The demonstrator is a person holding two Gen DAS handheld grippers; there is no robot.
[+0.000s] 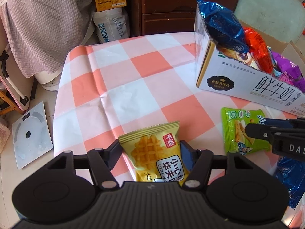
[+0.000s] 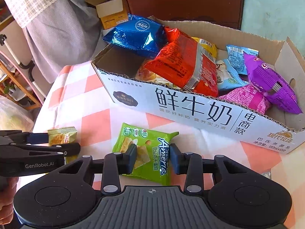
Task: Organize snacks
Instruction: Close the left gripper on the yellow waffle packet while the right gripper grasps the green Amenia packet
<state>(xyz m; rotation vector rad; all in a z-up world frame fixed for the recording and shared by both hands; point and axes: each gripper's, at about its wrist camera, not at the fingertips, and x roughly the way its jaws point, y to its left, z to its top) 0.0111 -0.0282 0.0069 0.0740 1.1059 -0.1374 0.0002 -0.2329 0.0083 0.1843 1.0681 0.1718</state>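
A yellow waffle packet (image 1: 152, 152) lies near the front edge of the checked table (image 1: 133, 72). My left gripper (image 1: 150, 152) is shut on it, one pad against each long side. In the right wrist view the same packet (image 2: 61, 135) sits between the left gripper's (image 2: 63, 143) fingers. A green biscuit packet (image 2: 150, 152) lies in front of the white milk carton box (image 2: 190, 112). My right gripper (image 2: 153, 158) is closed on its middle, and the packet bulges between the pads. The box holds several snack bags, among them blue (image 2: 137, 34), red (image 2: 183, 64) and purple (image 2: 270, 82).
Another blue packet (image 1: 287, 181) lies on the table at the right. The table's rounded edge drops off to the left, above a white scale (image 1: 30, 133) on the floor. A dark wooden cabinet (image 1: 167, 5) and a cloth-covered object (image 1: 42, 24) stand behind.
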